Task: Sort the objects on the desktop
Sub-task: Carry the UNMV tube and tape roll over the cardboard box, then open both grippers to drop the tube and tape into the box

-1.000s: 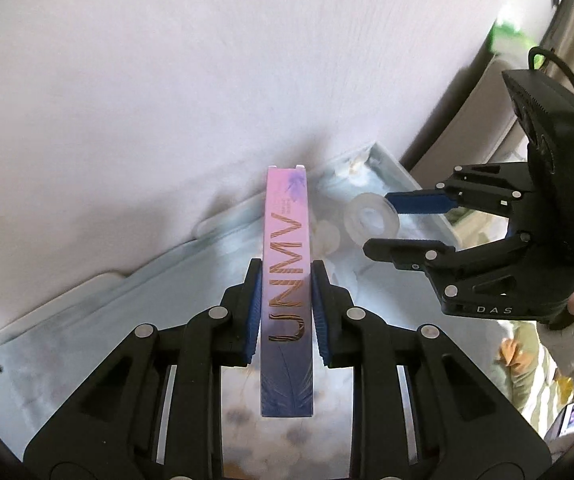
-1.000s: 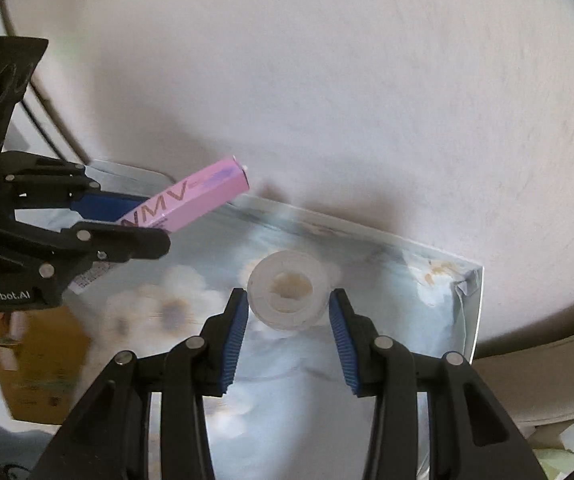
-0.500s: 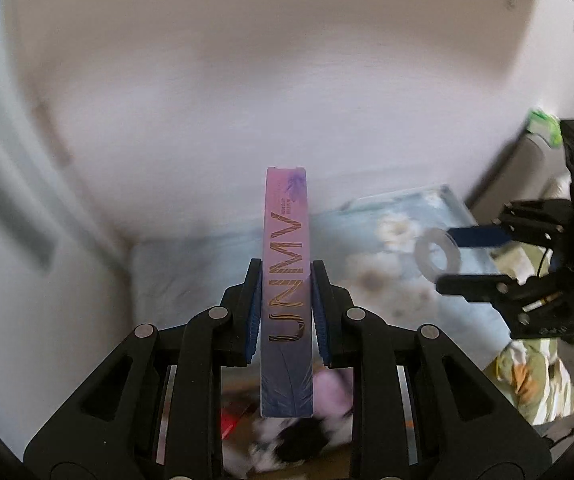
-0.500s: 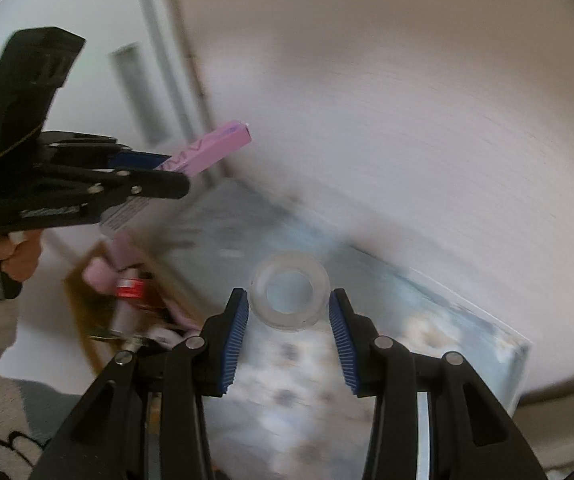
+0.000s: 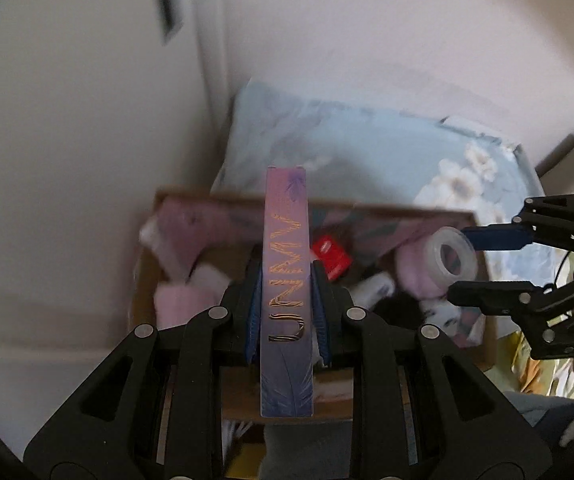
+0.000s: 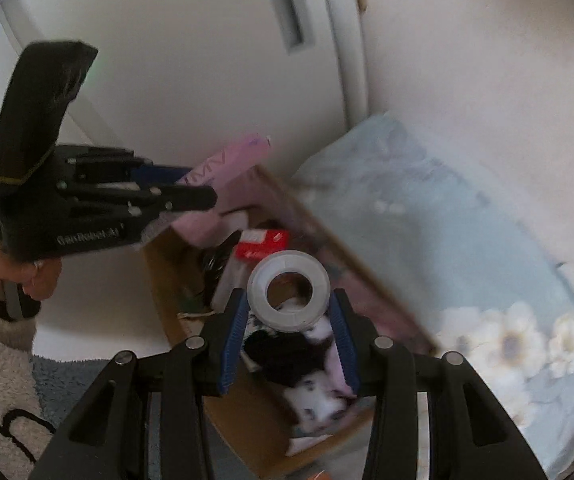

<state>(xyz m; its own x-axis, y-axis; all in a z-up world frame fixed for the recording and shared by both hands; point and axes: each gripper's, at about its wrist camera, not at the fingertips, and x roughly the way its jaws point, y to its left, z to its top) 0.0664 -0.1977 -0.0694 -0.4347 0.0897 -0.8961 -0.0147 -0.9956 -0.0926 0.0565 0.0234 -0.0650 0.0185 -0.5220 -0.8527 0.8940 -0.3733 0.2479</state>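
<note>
Both tools now over cardboard box [image 5: 367,208], L tool [image 5: 287,312] clamping pink box [image 5: 287,280], R tool [image 6: 289,320] tape roll [image 6: 289,290].

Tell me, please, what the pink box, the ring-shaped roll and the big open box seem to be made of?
Pink box: likely printed cardboard, slightly glossy; sharp edges, metallic-looking lettering.
Roll: seemingly clear plastic tape, translucent and milky, with a hollow core.
Open box: probably plain brown cardboard, matte; the blur leaves this uncertain.
</note>
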